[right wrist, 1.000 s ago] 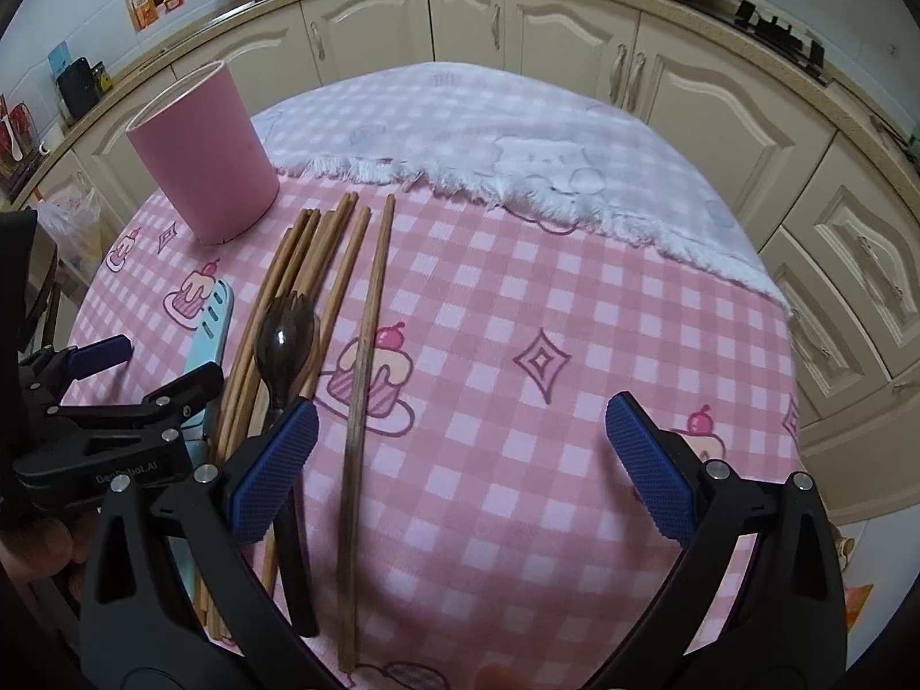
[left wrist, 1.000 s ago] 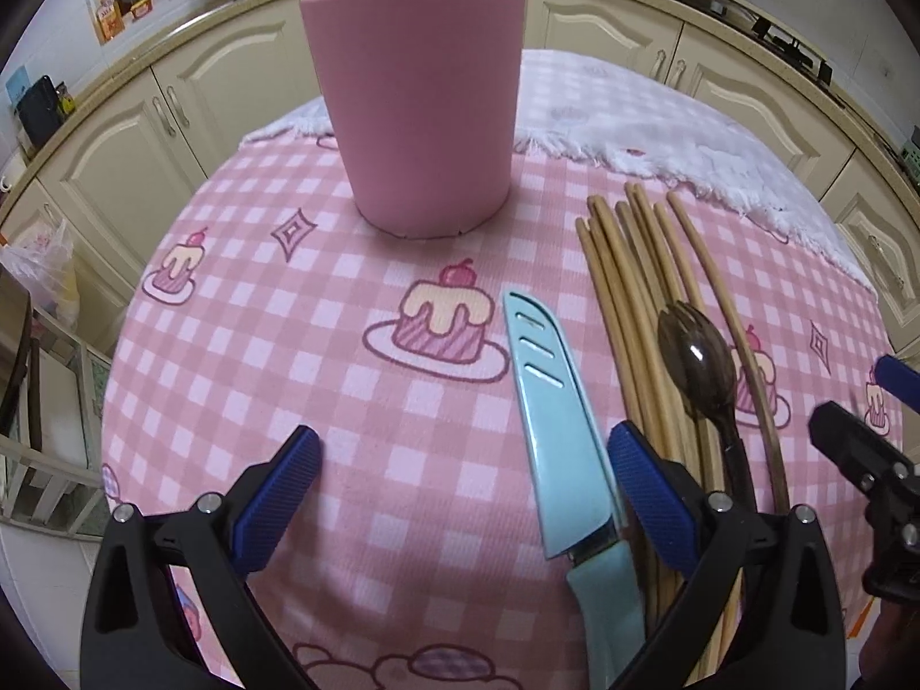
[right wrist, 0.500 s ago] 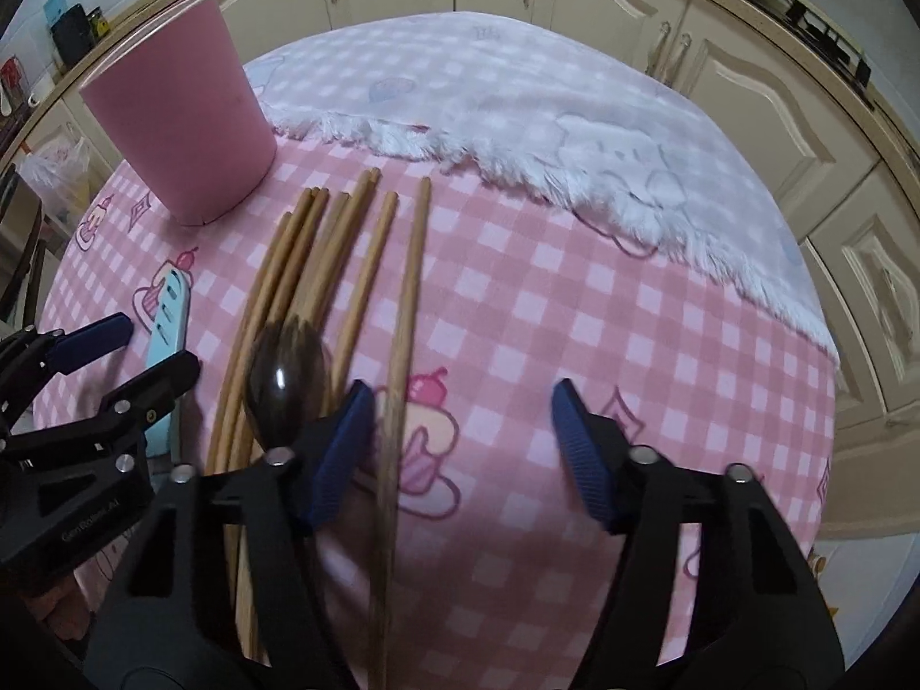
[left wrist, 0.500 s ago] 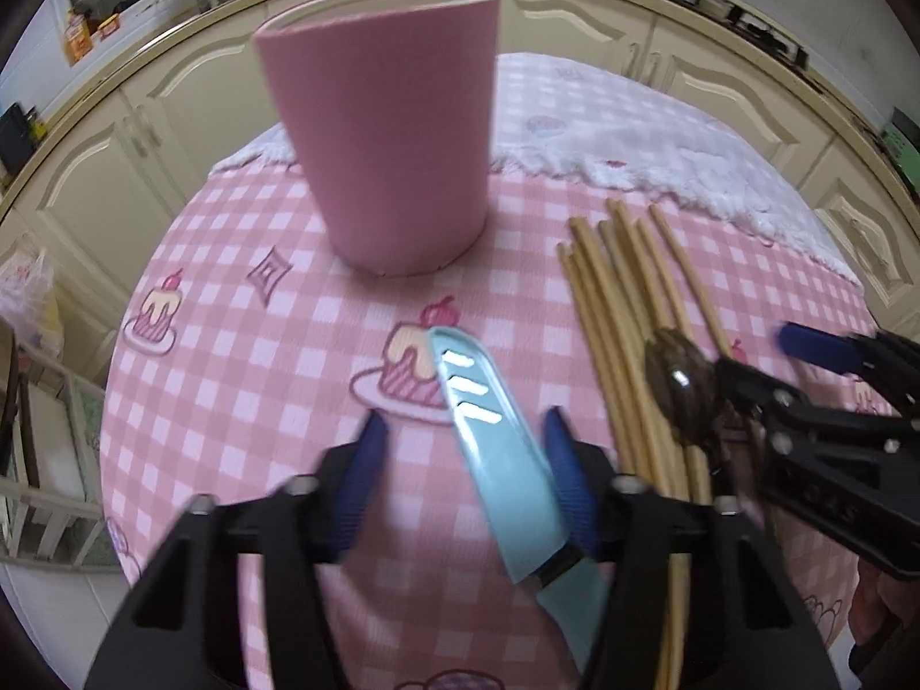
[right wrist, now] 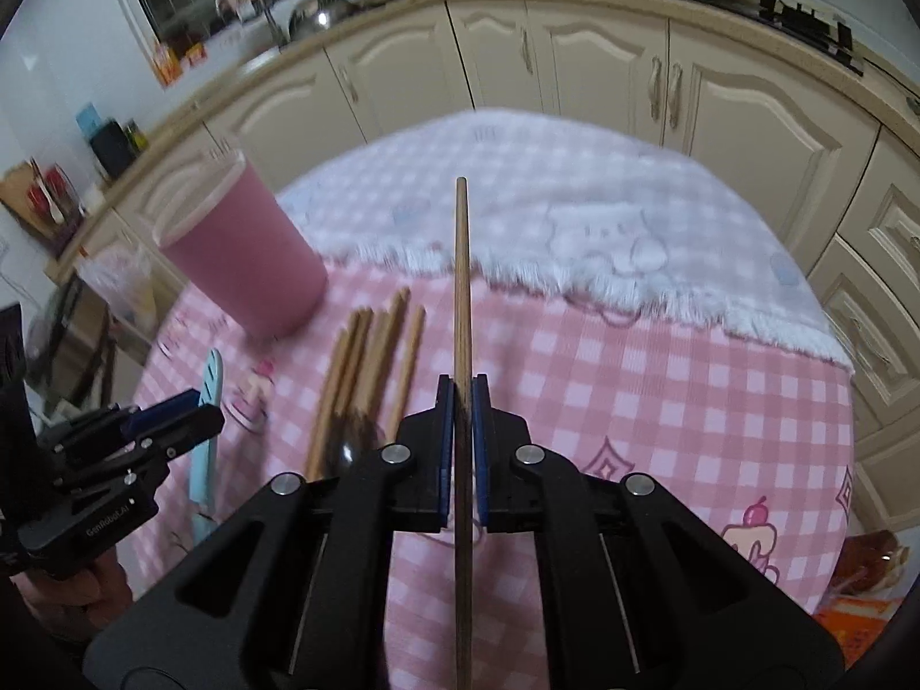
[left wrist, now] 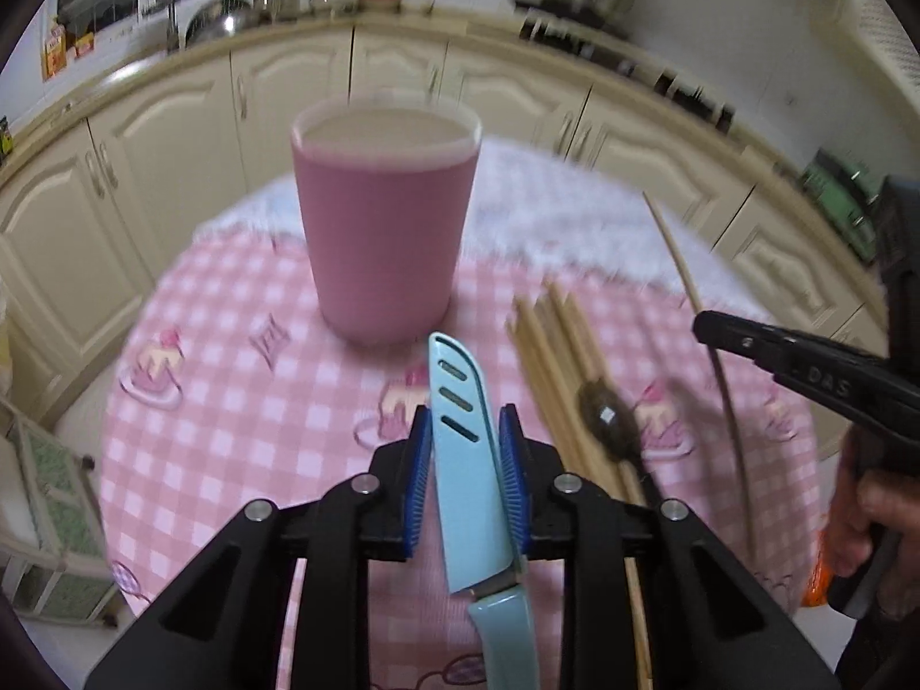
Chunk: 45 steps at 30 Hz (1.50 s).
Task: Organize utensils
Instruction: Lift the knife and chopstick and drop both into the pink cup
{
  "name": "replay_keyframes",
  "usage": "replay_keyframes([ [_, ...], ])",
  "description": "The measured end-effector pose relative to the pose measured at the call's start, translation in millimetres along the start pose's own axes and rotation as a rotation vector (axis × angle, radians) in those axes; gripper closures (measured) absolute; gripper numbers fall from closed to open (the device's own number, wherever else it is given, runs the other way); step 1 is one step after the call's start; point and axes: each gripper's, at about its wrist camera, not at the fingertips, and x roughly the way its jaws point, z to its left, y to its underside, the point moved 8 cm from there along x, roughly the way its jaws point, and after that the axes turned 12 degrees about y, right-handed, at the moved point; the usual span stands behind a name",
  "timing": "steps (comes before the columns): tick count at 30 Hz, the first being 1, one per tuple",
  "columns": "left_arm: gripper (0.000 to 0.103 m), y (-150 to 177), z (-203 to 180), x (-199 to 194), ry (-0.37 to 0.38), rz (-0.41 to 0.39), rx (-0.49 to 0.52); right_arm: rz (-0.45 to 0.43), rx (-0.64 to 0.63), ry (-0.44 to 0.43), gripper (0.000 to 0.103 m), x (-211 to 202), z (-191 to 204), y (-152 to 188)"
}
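Observation:
My left gripper has its jaws closing, and the pads press on a light blue sheathed knife, held off the pink checked cloth with its tip toward the pink cup. In the right wrist view my right gripper is shut on a long wooden chopstick, which points away and is raised above the table. Several more chopsticks and a dark spoon lie on the cloth between the grippers. The cup stands upright at the far left.
A white fringed towel covers the far half of the round table. Cream kitchen cabinets curve behind it. A hand holds the right gripper at the right edge of the left wrist view.
Both grippers went from wide open to closed. The left one took hold of the blue knife, the right one the outermost chopstick, and both rose off the cloth with them.

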Motion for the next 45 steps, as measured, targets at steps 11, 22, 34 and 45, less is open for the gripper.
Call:
replay_keyframes([
  [11, 0.082, -77.1, -12.7, -90.7, 0.103, -0.359, 0.074, -0.28, 0.051, -0.153, 0.097, -53.3, 38.9, -74.8],
  [22, 0.082, -150.0, -32.0, -175.9, 0.147, -0.551, 0.176, -0.494, 0.04, -0.25, 0.097, -84.5, 99.6, -170.7],
  [34, 0.082, -181.7, 6.7, -154.3, 0.081, -0.53, 0.151, -0.578, 0.026, -0.277, 0.097, -57.0, 145.3, -207.5],
  [45, 0.079, -166.2, 34.0, -102.3, 0.067, -0.43, 0.101, -0.431, 0.005, -0.235, 0.087, -2.2, 141.9, -172.6],
])
